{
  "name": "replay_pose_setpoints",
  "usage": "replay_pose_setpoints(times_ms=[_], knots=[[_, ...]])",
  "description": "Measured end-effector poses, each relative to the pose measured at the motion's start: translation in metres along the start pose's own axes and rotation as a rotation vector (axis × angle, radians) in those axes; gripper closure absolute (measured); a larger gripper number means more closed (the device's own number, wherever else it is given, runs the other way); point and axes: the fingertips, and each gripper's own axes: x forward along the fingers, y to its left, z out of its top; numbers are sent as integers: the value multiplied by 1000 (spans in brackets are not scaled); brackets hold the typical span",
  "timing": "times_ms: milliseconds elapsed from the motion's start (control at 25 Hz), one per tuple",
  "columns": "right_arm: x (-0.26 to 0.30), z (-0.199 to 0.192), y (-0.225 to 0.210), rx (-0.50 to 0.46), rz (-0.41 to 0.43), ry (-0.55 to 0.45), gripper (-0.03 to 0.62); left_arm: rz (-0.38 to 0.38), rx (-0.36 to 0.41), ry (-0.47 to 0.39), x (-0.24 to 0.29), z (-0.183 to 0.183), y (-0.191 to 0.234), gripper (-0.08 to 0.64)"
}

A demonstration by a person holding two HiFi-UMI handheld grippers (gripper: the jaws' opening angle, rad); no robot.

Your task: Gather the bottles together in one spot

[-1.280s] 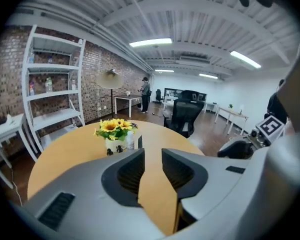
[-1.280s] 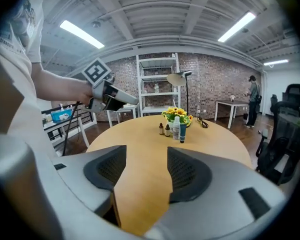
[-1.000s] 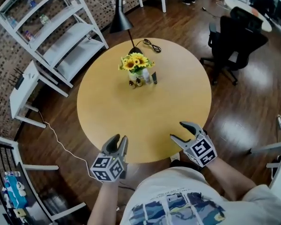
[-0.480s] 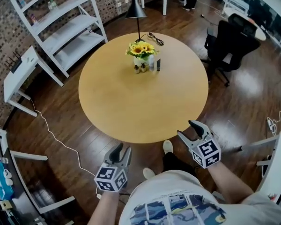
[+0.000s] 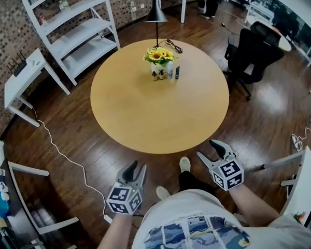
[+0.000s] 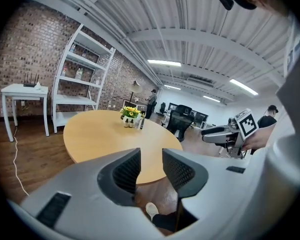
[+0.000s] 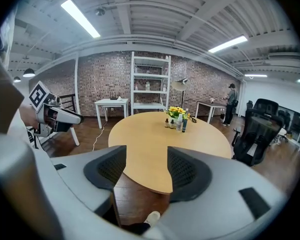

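**Item:** bottles (image 5: pixel 167 73). A small cluster at the upper centre of the head view, on the far side of the round worktop (image 5: pixel 145 113), close against the sunflower vase (image 5: pixel 158 61). All stand upright, long axis vertical, caps up.

**Head view:** the only view with the whole worktop from above. A black lamp (image 5: pixel 156 14) stands beyond the vase, a white shelf unit (image 5: pixel 67 25) is at upper left and an office chair (image 5: pixel 254 48) at upper right. Both grippers sit at the bottom of the frame, off the worktop's near edge, over the wooden floor (image 5: pixel 67 154) and well apart from the bottles.

**Right gripper view:** side-on. It separates the cluster into two short brown bottles, a taller pale one and a dark one, in a row at the foot of the vase. From above this is harder to read.

**Left gripper view:** the same cluster is small and distant, and single bottles are hard to tell apart.

**Left gripper (image 5: pixel 136 166):** fingers released with a narrow gap, nothing between them, touching nothing.

**Right gripper (image 5: pixel 207 148):** fingers released, set wider apart, empty.
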Motion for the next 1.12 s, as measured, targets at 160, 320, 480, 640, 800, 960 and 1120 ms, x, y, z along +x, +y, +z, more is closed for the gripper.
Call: replay_pose_setpoints(times_ms=[160, 320, 480, 640, 800, 960, 1120], knots=[[-7, 1, 5, 56, 6, -34, 313, 15, 22, -3, -9, -7, 0, 448], [-7, 9, 14, 17, 2, -46, 313, 33, -2, -15, -18, -12, 8, 446], [-5, 6, 18, 5, 16, -21, 313, 42, -4, -10, -20, -16, 10, 447], [-5, 1, 18, 0, 22, 0, 313, 37, -8, -8, -20, -18, 8, 446], [-3, -3, 18, -6, 28, 8, 313, 34, -12, 2, -17, -24, 8, 448], [-3, -4, 16, -13, 20, 10, 313, 32, -15, 8, -14, -27, 6, 448], [-3, -2, 14, -41, 17, 13, 313, 28, -11, 11, -11, -26, 2, 448]])
